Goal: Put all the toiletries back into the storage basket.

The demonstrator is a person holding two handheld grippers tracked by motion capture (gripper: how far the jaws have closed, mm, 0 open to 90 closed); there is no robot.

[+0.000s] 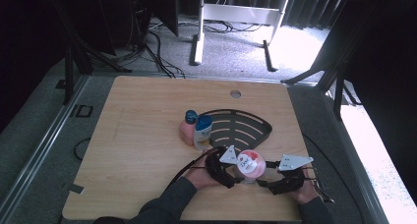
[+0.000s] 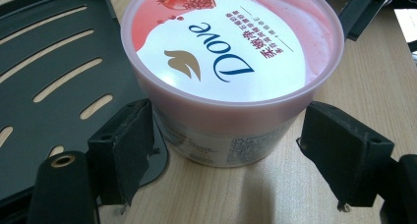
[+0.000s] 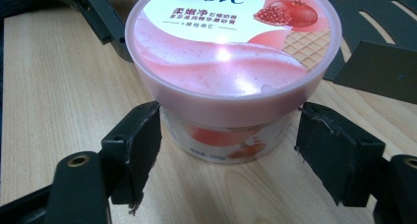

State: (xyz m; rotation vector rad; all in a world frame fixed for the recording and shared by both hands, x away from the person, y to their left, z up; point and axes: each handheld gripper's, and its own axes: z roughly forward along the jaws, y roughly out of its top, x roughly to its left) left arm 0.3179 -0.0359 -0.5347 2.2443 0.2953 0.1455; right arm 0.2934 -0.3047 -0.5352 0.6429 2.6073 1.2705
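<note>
On the wooden table point(image 1: 137, 135) we see a pink tub point(image 1: 251, 166) standing at the near edge, just beside a black tray point(image 1: 255, 130). Our left gripper point(image 2: 223, 150) and right gripper point(image 3: 228, 150) both flank it with jaws open, pads clear of its sides.

Bench point(image 1: 137, 135): light wood grain, round hole point(image 1: 235, 94) sitting nr far edge. Black slotted tray point(image 1: 246, 128), fan-shaped, lying flat at bench centre-right. Two bottles standing upright, touching, just beside tray's left edge: pink one w/ blue cap point(image 1: 188, 128) and white one w/ blue cap point(image 1: 202, 132). Beyond bench: grey carpet point(image 1: 236, 47), white frame legs point(image 1: 236, 13), black cables point(image 1: 157, 52) trailing across floor.
</note>
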